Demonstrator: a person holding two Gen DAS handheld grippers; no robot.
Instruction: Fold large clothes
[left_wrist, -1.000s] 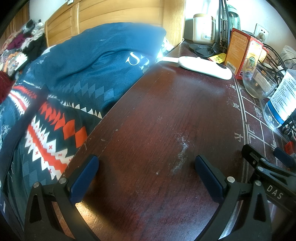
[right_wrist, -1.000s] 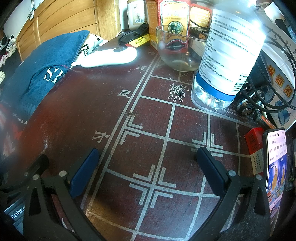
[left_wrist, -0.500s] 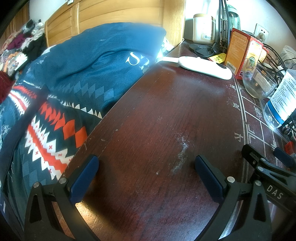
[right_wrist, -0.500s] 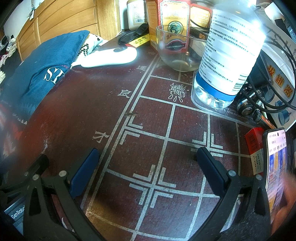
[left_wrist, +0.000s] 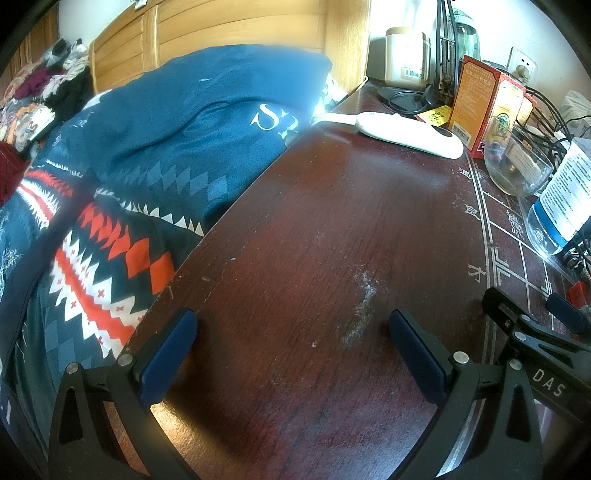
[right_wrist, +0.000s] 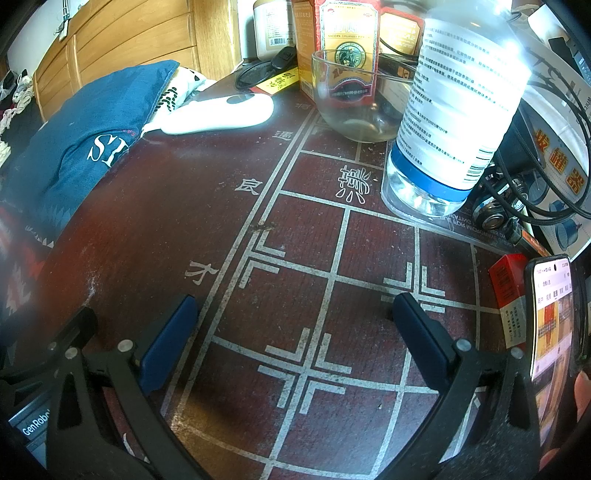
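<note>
Where bed meets table, rumpled blue patterned garment (left_wrist: 177, 147).

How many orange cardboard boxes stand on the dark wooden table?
2: the tall orange cardboard box behind the clear glass bowl, and another partly hidden behind it. More may be hidden.

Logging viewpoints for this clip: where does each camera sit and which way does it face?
Left wrist: behind the open left gripper, low over the dark table, facing the blue bedding; the other gripper shows at right.
Right wrist: behind the open right gripper, facing the water bottle and phone; a fingertip shows.
Shared: white device, glass bowl.
</note>
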